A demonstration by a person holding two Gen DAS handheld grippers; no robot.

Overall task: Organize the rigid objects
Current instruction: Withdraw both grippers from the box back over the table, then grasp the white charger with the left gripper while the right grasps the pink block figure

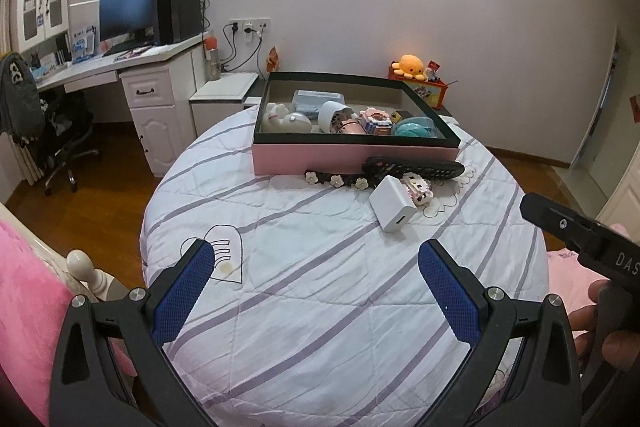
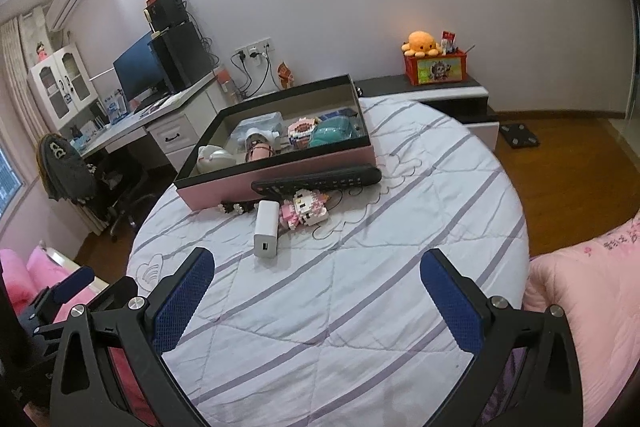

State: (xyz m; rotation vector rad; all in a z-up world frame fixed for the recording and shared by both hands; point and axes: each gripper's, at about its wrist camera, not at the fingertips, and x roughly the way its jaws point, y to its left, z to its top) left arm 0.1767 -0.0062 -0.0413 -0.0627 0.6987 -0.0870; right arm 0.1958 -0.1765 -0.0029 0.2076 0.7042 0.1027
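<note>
A pink box (image 1: 352,159) (image 2: 280,175) with a black rim stands at the far side of the round table and holds several small toys. In front of it lie a black remote (image 1: 416,169) (image 2: 320,181), a white charger block (image 1: 392,209) (image 2: 267,229), a pink-and-white brick figure (image 1: 418,189) (image 2: 304,213) and a black strap with white flowers (image 1: 340,181) (image 2: 236,207). My left gripper (image 1: 316,267) hovers open over the near part of the table, nothing between its fingers. My right gripper (image 2: 318,273) is open too, short of the charger.
The table (image 1: 320,307) (image 2: 340,307) wears a white quilted cover with purple stripes. A desk with monitor (image 1: 128,7) and an office chair (image 1: 60,131) stand left. A low cabinet with an orange plush (image 2: 422,43) sits behind. Pink bedding (image 2: 592,291) lies right.
</note>
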